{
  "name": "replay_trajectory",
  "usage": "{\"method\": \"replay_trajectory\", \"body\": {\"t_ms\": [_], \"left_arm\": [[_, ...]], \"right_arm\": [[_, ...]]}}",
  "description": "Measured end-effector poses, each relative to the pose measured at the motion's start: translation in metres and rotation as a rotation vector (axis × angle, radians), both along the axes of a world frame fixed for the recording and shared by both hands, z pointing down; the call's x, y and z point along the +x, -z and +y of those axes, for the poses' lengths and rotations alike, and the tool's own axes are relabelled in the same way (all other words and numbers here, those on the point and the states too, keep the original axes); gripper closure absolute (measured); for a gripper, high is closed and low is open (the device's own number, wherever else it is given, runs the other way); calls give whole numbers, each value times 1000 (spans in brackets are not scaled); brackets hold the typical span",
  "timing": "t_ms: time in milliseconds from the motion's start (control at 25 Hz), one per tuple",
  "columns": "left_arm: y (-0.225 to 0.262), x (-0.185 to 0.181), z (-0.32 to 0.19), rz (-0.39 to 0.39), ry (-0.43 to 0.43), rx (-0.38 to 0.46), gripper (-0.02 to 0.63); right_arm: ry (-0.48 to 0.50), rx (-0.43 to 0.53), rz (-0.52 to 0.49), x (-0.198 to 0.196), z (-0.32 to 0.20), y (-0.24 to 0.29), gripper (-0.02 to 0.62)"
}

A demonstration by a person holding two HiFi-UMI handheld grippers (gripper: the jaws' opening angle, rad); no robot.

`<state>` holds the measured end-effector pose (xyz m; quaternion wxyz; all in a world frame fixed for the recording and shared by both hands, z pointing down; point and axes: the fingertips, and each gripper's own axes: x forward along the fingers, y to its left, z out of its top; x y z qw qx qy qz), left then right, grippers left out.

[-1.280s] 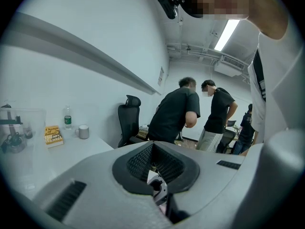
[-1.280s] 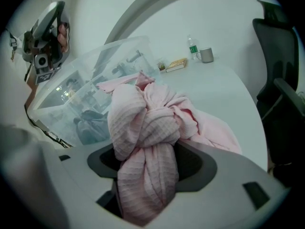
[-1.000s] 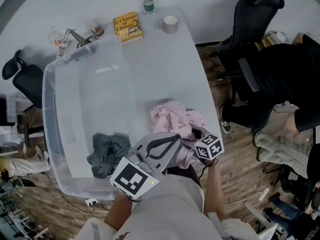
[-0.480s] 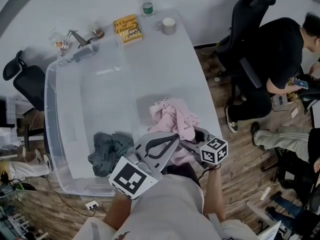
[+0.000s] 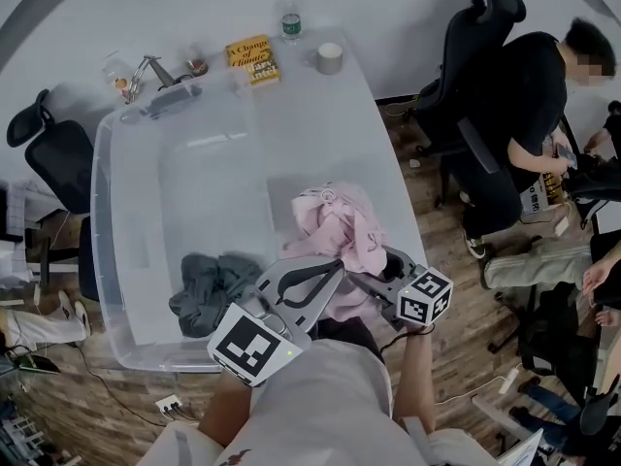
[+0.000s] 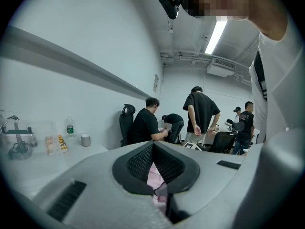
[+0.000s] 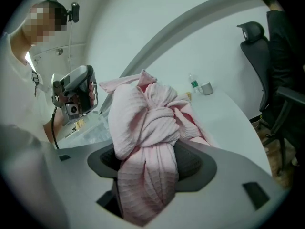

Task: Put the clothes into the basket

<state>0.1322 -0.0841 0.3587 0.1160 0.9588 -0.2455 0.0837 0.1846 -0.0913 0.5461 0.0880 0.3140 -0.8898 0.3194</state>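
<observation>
Right gripper [image 7: 151, 159]: jaws spread wide, clamped on a thick twisted bunch of the pink ribbed knit garment [image 7: 143, 123]. The cloth fills the gap between the dark pads and bulges above them in a knot-like wad.

Left gripper [image 6: 153, 163]: jaws drawn almost together. A narrow strip of the same pink fabric sits squeezed in the slit between the mesh-textured pads.

Head view: both grippers lie side by side at the near edge, tips toward the garment, left one nearer the bin.

Garment position: bunched over the near right part of the white table [image 5: 378, 163], just beside the right wall of the large clear plastic bin [image 5: 97, 221]. It is outside the bin. Cannot tell whether its underside touches the tabletop.

Bin contents: one crumpled dark grey garment [image 5: 207, 289], at the near end of the bin floor.

Far end of table: yellow book [image 5: 252, 58], small plastic bottle with a green label [image 5: 290, 17] and grey mug [image 5: 330, 58], all well apart from the pink garment.

Surroundings: black office chair [image 5: 53, 158] beyond the bin's left side; seated person in black [image 5: 524, 95] to the right of the table.
</observation>
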Motion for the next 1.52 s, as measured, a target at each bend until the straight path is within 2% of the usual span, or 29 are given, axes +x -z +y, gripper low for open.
{"method": "replay_trajectory", "body": {"t_ms": [760,1280,1520], "left_arm": [[30,-49,19,68,54,76,600],[47,-99,33,85,178,115,600],[51,-137,34,93,271,117,600]], "right_arm": [[-3,202,-161,-29,2,116,296],[117,305,-190,-74,8,178,296],[210,334,-191,-113,5,200,296]]}}
